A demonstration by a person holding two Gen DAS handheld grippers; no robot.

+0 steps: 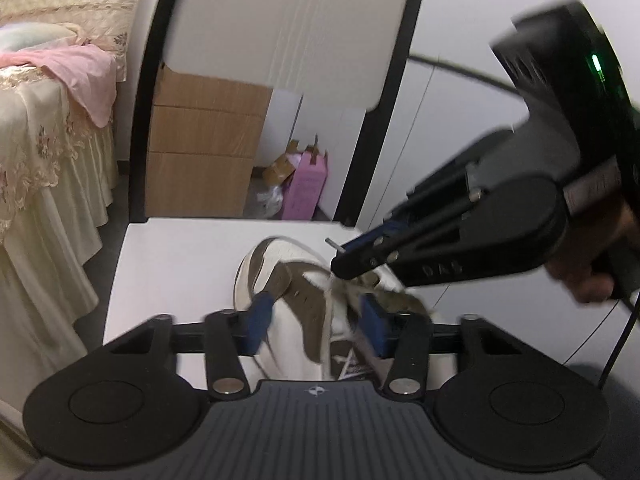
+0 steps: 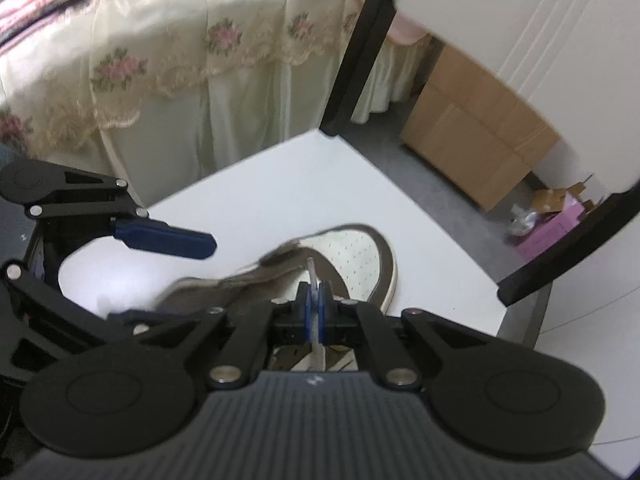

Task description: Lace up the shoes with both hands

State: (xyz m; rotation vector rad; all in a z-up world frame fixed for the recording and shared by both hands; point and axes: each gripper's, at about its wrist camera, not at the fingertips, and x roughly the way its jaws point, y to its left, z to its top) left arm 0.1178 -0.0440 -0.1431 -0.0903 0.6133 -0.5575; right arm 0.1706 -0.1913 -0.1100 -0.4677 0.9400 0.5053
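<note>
A bedroom corner: a white tabletop (image 2: 256,200) stands beside a bed (image 2: 168,80) draped in a cream, flower-embroidered cover, with grey floor beyond.

Nearest the left wrist camera, the left gripper (image 1: 316,320) has its blue fingers (image 1: 258,322) partly apart, one on each side of the shoe's upper; the pads do not appear to press on it. The shoe (image 2: 352,252), white with brown trim and a perforated toe, lies on the tabletop with its toe pointing away from both cameras.

The right gripper (image 2: 316,300) points steeply down over the shoe's middle. Its fingers are pressed together on a pale lace (image 2: 311,270), whose end sticks up just past the fingertips. In the left wrist view the same gripper comes in from the right, held by a hand (image 1: 588,276), its tip right at the shoe's laces.

Farther off, on the floor, a stack of brown cardboard boxes (image 1: 200,152) stands closed against the wall. Next to it an open pink box (image 1: 306,188) sits among a small brown carton and crumpled plastic; what it holds is too blurred to tell. A pink cloth (image 1: 76,72) lies on the bed.
</note>
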